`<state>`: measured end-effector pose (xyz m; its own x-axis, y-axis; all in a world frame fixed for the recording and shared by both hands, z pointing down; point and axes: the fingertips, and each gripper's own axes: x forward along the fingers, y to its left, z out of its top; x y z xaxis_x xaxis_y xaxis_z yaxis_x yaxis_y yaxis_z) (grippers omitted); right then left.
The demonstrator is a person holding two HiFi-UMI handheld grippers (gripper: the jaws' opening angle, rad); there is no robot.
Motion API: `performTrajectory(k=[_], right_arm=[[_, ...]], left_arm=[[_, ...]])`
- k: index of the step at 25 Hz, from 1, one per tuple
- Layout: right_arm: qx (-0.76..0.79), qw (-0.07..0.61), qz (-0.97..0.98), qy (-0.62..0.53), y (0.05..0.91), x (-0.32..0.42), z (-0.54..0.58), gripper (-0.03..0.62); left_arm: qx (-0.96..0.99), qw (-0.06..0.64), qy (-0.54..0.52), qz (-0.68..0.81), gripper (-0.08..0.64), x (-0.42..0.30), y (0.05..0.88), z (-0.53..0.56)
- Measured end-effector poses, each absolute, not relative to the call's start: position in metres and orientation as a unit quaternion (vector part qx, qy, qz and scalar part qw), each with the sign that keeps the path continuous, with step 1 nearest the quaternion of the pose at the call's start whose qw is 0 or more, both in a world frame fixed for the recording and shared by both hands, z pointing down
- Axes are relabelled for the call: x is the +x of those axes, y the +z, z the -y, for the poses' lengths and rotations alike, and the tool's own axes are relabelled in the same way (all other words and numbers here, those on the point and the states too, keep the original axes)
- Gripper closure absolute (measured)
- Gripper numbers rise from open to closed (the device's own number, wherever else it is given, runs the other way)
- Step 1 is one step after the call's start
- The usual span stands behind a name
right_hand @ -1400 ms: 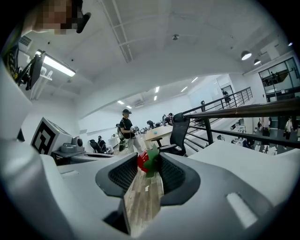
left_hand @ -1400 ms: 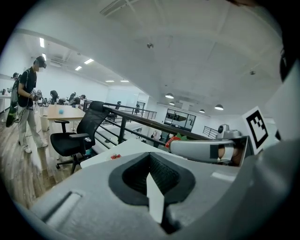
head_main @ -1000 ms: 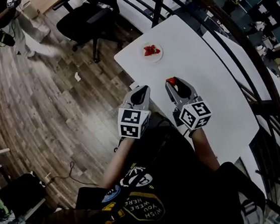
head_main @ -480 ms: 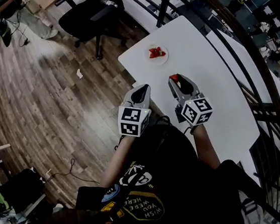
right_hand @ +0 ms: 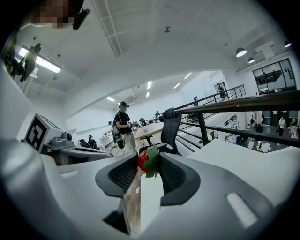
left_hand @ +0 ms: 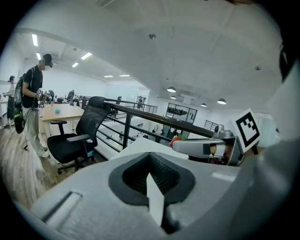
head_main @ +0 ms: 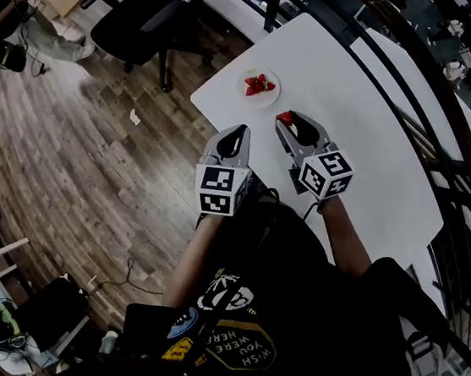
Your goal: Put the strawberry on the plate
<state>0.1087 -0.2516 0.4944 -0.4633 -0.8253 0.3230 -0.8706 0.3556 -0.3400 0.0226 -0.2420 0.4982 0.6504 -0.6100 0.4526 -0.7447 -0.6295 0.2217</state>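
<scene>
Right gripper [head_main: 285, 120] nearer plate [head_main: 267, 96], clamping strawberry [right_hand: 144, 160] | left gripper [head_main: 235, 130] closed, seemingly empty | carrying; next: reach plate, release.

An open-plan office is shown. A wood-plank floor [head_main: 61, 153] is laid beneath a white table [head_main: 354, 109] and a black swivel chair [head_main: 143, 24]. A wooden desk [left_hand: 65, 112] is seen farther off under strip ceiling lights [left_hand: 86, 56]. The area is bounded by a black metal railing [left_hand: 162, 121], and a standing person [left_hand: 33, 103] is seen among the desks.
</scene>
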Motion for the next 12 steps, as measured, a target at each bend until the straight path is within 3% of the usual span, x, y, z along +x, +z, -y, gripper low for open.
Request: performTrajectory(k=[12], right_arm=[[0.521, 0.06, 0.809, 0.265, 0.525, 0.13, 0.279, 0.446]], left_arm=[[0.89, 0.216, 0.195, 0.352, 0.56, 0.054, 0.528, 0.278]])
